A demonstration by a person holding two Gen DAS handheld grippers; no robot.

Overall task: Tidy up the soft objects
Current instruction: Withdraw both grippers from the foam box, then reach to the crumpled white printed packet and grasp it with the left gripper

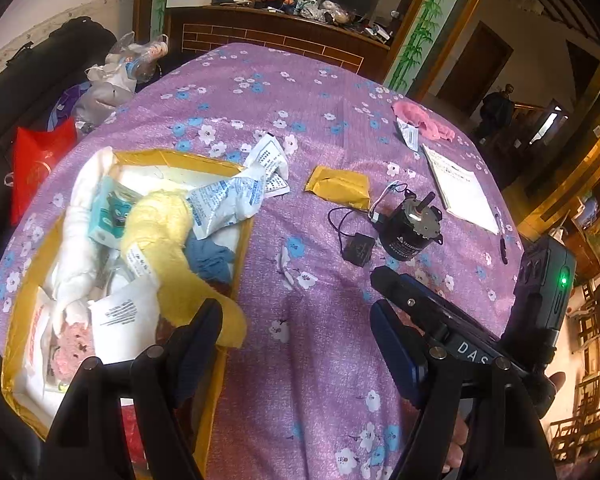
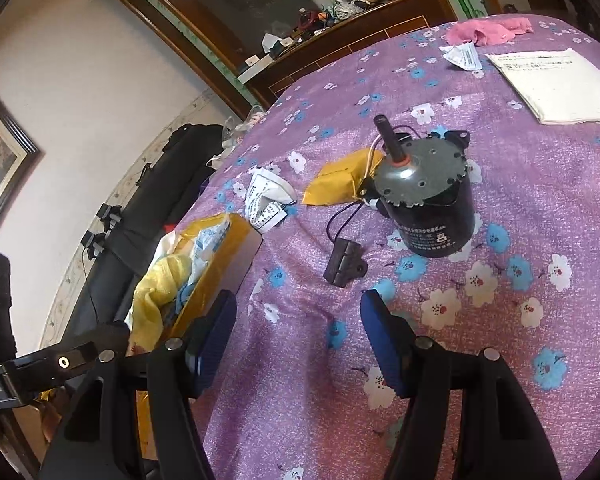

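My left gripper (image 1: 296, 320) and right gripper (image 2: 298, 336) both hold their jaws apart, gripping nothing. The yellow-taped box (image 1: 28, 280) is heaped with a yellow towel (image 1: 160, 232) and packets; beyond the black motor (image 1: 408, 228), a pink cloth (image 1: 420, 118) lies on the surface

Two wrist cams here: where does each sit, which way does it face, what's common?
Left wrist: on the left hand-held gripper, looking down at the box of soft things; its open fingers, the right hand-held gripper and a hand show.
Right wrist: on the right hand-held gripper, facing the motor; open fingers show.
Shared: box, motor, yellow packet, pink cloth, booklet.
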